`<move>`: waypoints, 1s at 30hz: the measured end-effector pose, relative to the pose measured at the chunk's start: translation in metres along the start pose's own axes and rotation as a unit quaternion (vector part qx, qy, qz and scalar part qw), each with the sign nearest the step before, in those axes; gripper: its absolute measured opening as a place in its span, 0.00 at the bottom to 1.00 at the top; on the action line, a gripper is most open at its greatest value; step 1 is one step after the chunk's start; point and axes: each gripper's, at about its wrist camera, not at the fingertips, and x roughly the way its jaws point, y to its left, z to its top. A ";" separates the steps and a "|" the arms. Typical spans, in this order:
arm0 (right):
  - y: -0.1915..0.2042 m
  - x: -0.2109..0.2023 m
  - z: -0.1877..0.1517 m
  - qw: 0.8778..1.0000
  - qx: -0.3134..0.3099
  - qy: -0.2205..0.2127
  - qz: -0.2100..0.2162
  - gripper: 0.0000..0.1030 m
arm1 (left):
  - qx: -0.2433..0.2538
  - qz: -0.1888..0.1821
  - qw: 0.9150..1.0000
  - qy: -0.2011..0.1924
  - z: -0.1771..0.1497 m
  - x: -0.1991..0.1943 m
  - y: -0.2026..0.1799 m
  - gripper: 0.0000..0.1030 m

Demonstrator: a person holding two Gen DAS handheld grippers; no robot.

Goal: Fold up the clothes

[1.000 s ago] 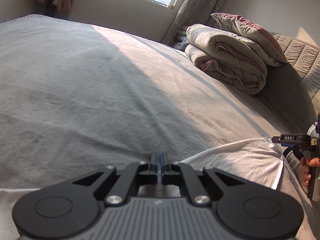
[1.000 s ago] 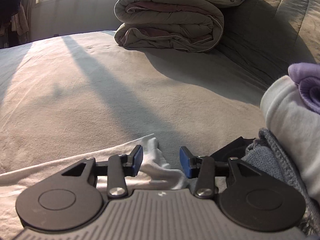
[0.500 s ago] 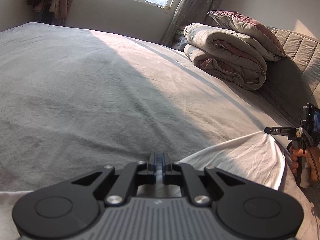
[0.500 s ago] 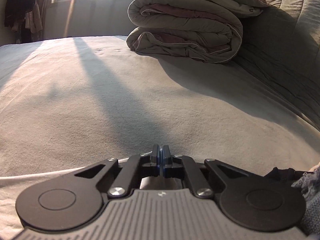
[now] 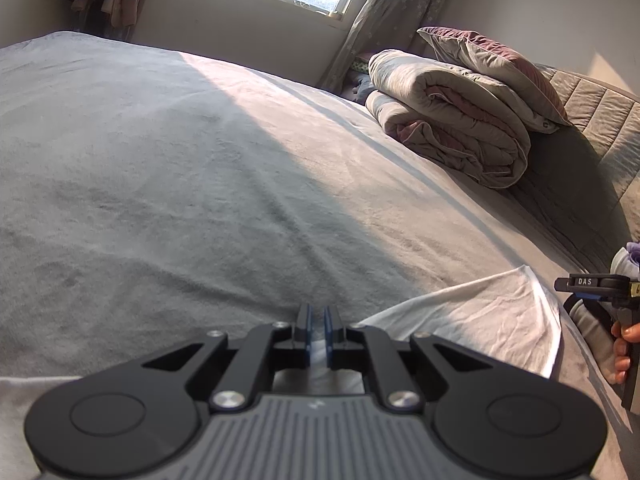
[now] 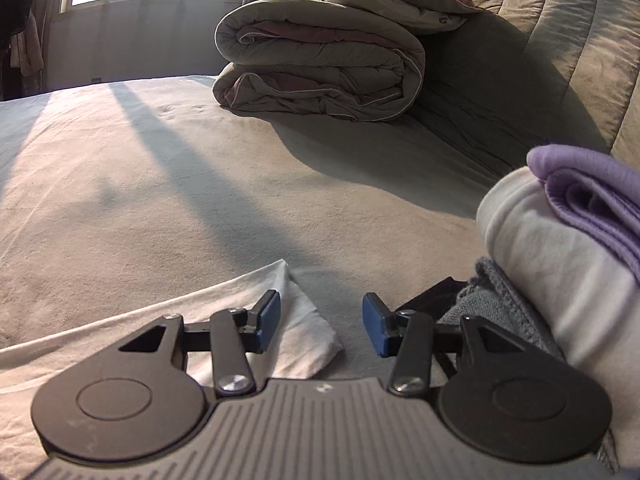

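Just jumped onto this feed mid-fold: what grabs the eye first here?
The rolled duvet at the head of the bed, pillow on top, in window light. In front, a white garment lies flat; the left claw is shut on its edge. The right claw, jaws just opened, hangs over its corner, with a stack of folded clothes on its right.

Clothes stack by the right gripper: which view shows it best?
Right wrist. The stack fills its right side: purple on top, white beneath, grey at the bottom. The left wrist catches only a sliver at its right edge, behind the right gripper.
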 end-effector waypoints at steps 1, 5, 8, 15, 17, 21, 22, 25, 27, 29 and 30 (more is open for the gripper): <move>0.003 0.004 -0.003 1.000 -0.001 0.011 -0.016 0.47 | 0.000 0.000 1.000 0.000 0.000 0.000 0.000 0.07; 0.005 0.021 -0.010 0.999 0.015 0.030 -0.009 0.36 | -0.001 -0.001 1.000 0.001 0.001 0.001 0.000 0.07; 0.016 0.025 -0.010 0.999 -0.037 0.027 -0.018 0.02 | 0.000 -0.001 1.000 0.001 0.001 0.001 0.000 0.07; 0.020 0.046 -0.014 0.989 -0.126 0.024 -0.076 0.01 | 0.003 -0.003 1.000 0.001 0.001 0.002 0.000 0.09; 0.018 0.040 -0.014 0.991 -0.115 0.018 -0.070 0.11 | 0.004 -0.004 1.000 0.001 0.001 0.002 0.000 0.10; 0.005 0.018 -0.013 0.998 -0.050 0.017 -0.033 0.45 | 0.007 -0.012 1.000 0.002 0.002 0.000 -0.002 0.18; 0.002 0.012 -0.012 0.999 -0.033 0.019 -0.017 0.47 | 0.008 -0.015 1.000 0.004 0.003 -0.001 -0.003 0.26; -0.006 -0.009 -0.018 0.999 0.032 0.024 0.035 0.48 | 0.013 -0.020 1.000 0.016 0.006 -0.006 -0.012 0.40; -0.009 -0.023 -0.024 0.994 0.076 0.027 0.070 0.48 | 0.025 -0.021 0.999 0.029 0.005 -0.011 -0.024 0.40; -0.008 -0.033 -0.034 0.988 0.111 0.031 0.103 0.48 | 0.049 -0.024 0.998 0.045 0.003 -0.017 -0.039 0.40; -0.007 -0.038 -0.040 0.984 0.127 0.033 0.120 0.48 | 0.062 -0.025 0.996 0.053 0.002 -0.020 -0.046 0.39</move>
